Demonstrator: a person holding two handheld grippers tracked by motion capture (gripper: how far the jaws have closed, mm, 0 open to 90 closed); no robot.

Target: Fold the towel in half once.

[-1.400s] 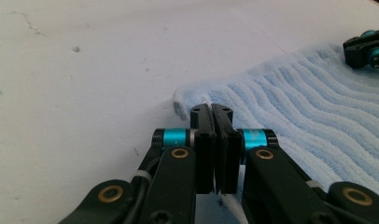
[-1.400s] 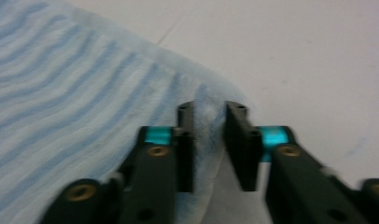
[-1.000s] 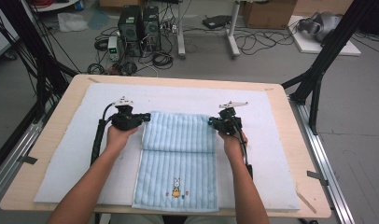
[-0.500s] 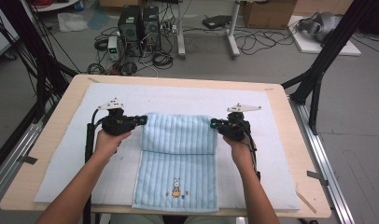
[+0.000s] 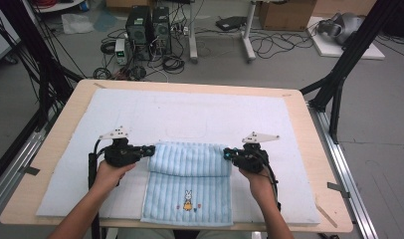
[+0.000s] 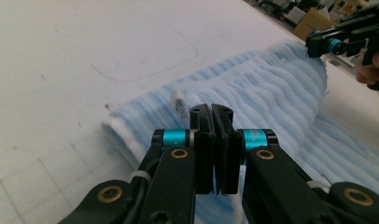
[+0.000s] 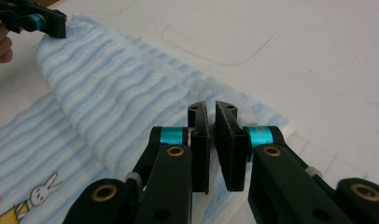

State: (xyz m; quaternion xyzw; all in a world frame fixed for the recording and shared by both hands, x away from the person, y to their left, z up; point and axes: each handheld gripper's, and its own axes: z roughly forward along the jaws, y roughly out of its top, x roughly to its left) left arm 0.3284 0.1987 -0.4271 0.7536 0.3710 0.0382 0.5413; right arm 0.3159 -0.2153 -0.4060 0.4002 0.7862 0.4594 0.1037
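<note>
1. The left gripper (image 5: 151, 150) sits at the left end of the towel's folded-over edge. In the left gripper view its two black jaws are pressed together (image 6: 211, 116), with a corner of the cloth pinched at their tips.
2. The right gripper (image 5: 227, 154) sits at the opposite end of the same fold. In the right gripper view its jaws (image 7: 211, 116) are nearly together, a thin slit between them, closed on the cloth that bunches up around their tips.
3. Each gripper is held in a hand: the left hand (image 5: 108, 174) and the right hand (image 5: 254, 180) come in from the near edge of the worktop, and a black cable trails back from each tool.
4. The light blue striped towel (image 5: 190, 172) lies between the two grippers, near the front middle of the worktop. Its far part is folded back toward the person, forming a rounded, raised roll across its width.
5. The near part of the towel lies flat, with a small embroidered rabbit (image 5: 188, 199) close to its front hem.
6. The towel rests on a white mat (image 5: 200, 112) that covers most of the wooden worktop (image 5: 309, 119).
7. Beyond the worktop, computer cases (image 5: 148, 25) and loose cables lie on the floor.
</note>
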